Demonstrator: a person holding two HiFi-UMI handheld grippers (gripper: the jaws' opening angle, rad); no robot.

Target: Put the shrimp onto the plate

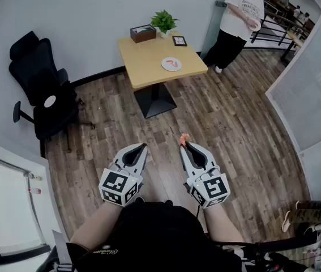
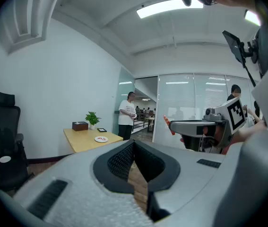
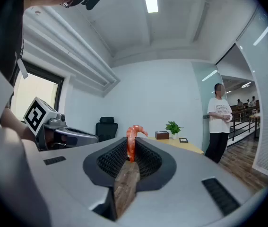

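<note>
Right tongs (image 1: 185, 144) barely nip the curled orange shrimp (image 3: 133, 141); left tongs (image 1: 144, 146) closed, empty. Reaching the far white round plate (image 1: 171, 64) may shake it loose.

I see a wood-plank floor (image 1: 234, 129), a white wall (image 1: 92, 16), a black office chair (image 1: 41, 89) left of the square wooden table (image 1: 149, 67), and a frosted glass partition (image 1: 313, 84) on the right.

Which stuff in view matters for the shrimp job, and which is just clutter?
Job:
shrimp, pinched in the right claw
plate, on the table across the room

Lying about:
left claw, shut and empty
brown box
potted plant
small frame
office chair
person standing beyond the table
</note>
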